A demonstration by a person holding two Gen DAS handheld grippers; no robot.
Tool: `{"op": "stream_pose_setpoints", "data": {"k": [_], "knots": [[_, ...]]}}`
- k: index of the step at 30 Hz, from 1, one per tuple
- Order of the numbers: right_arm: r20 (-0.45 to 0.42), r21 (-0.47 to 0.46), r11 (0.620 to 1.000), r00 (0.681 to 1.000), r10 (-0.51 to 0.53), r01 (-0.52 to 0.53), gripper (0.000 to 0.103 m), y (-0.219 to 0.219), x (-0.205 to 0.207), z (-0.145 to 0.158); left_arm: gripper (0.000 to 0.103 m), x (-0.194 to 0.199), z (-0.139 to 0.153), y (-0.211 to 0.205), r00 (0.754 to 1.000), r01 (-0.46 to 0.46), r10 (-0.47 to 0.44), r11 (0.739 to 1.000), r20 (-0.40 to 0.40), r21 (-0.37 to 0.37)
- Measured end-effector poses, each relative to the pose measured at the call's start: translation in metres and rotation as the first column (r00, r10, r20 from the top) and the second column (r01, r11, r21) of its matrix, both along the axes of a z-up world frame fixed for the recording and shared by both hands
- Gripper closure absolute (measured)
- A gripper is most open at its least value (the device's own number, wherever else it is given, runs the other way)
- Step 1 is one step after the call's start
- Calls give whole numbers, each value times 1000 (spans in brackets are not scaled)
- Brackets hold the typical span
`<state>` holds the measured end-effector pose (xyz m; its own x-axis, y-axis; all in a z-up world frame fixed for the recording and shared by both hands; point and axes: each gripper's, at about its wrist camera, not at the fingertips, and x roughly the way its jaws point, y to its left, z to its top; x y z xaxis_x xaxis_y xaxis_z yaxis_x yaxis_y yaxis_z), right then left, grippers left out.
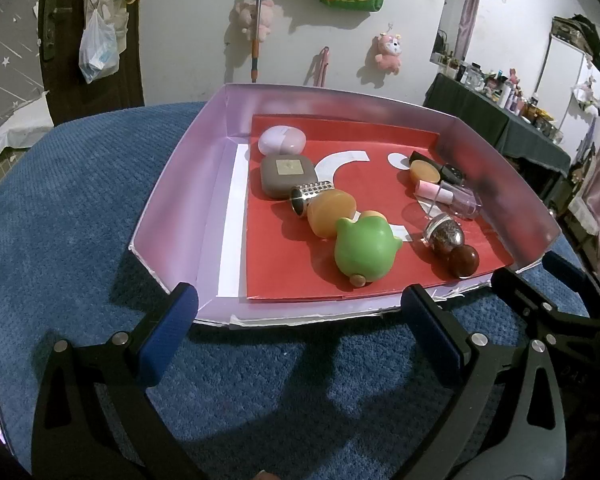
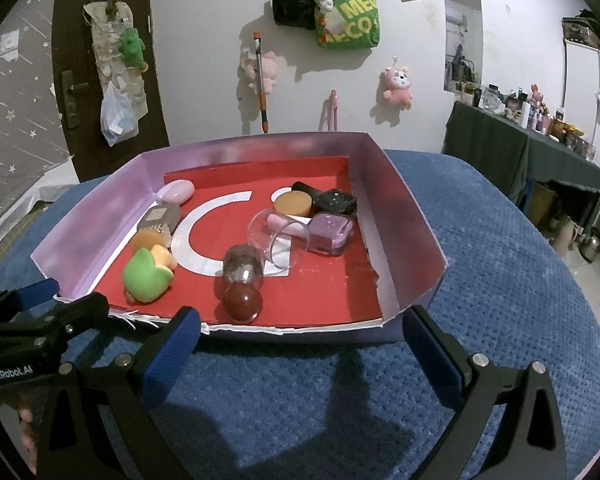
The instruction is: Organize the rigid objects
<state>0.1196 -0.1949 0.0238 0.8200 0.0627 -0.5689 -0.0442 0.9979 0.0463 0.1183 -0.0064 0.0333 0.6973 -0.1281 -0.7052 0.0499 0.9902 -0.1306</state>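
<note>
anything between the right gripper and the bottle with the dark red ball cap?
Only bare blue cloth and the tray's torn front edge separate the open right gripper from the bottle, right wrist view.

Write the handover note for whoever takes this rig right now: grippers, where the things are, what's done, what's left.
Left gripper: open, empty, hovering over the blue cloth at the near edge of the purple box.
Right gripper: open, empty, same position.
All items lie in the box: green toy, silver perforated cylinder and grey case on the left; brown-capped bottle, clear tumbler and black case on the right.
Done: nothing gripped. Left: the sorting.
</note>
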Motion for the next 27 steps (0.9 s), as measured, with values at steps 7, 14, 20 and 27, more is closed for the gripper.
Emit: {"op": "stream_pose_setpoints", "data": {"k": [7, 14, 20, 27], "knots": [[18, -1, 1000, 1000, 10, -10, 0, 1, -4, 7, 0, -3, 1, -3, 1000, 6, -6, 1000, -2, 20], [39, 17, 999, 999, 32, -32, 0, -2, -19, 18, 0, -13, 7, -6, 1000, 31, -31, 1000, 2, 3], [23, 23, 998, 998, 52, -53, 0, -2, -33, 18, 0, -26, 4, -10, 999, 48, -48, 999, -21, 18], [-32, 27, 998, 997, 65, -64, 0, -6, -43, 4, 0, -36, -11, -11, 994, 66, -66, 998, -84, -2]]}}
